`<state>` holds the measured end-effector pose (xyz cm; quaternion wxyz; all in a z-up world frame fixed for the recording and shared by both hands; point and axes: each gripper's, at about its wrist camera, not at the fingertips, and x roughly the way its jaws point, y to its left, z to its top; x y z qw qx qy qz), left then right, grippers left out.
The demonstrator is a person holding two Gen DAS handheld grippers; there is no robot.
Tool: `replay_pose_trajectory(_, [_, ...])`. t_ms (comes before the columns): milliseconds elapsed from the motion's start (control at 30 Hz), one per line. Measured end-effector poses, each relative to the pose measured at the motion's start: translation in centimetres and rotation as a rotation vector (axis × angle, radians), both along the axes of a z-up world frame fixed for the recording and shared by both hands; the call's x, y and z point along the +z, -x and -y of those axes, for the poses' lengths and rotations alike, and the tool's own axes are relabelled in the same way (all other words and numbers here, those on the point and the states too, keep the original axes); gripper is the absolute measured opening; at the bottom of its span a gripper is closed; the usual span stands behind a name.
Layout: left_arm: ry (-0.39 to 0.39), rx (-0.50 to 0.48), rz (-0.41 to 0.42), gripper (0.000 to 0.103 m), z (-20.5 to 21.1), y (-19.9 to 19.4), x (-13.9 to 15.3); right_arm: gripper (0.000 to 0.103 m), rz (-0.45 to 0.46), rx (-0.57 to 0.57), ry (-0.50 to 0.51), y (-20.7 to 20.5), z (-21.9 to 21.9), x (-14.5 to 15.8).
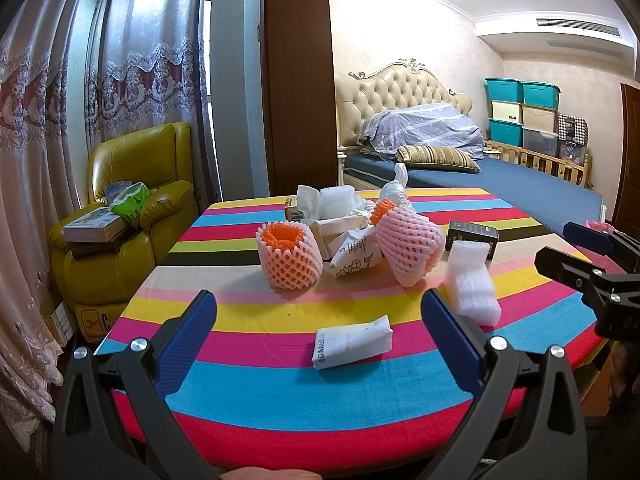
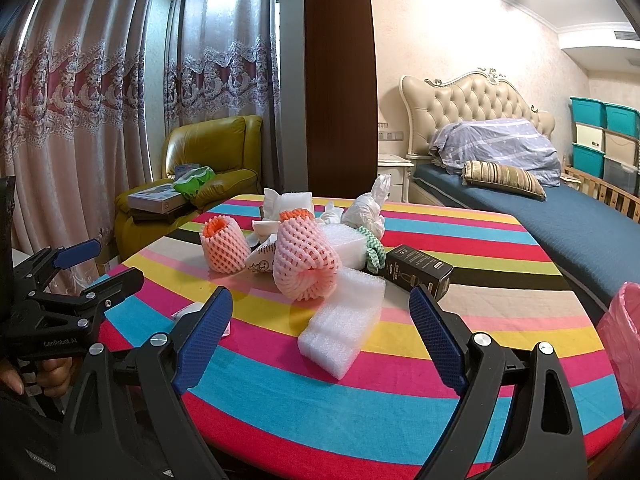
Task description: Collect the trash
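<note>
left gripper [image 1: 318,330] and right gripper [image 2: 320,334]: black angular plastic arms, ribbed blue pads [image 1: 186,338] on the fingertips, round silver screws at the pivots. white "genrobot.ai" lettering on the left gripper's side. bare skin on the hand [image 2: 52,376] behind it.

yellow armchair [image 1: 136,184] (boxes on seat) | bed [image 1: 500,184], striped pillow [image 1: 438,157] | teal storage bins [image 1: 520,92]
</note>
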<state>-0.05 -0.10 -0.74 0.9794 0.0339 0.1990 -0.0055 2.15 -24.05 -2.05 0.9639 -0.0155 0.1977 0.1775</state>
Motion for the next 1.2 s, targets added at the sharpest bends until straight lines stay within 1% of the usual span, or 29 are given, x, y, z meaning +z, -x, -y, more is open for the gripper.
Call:
replay_pose_trajectory(933, [0.005,-0.001,-0.010,0.099,0.1,0.3,-0.5,0.084,-0.006,0.001,-0.005,0.0,-0.1,-0.3])
replay_pose_trajectory(1200, [0.023,-0.015,-0.047,0.099,0.0,0.4,-1.1,0.084,-0.035,-0.001,-0.016,0.4,-0.8,-1.4])
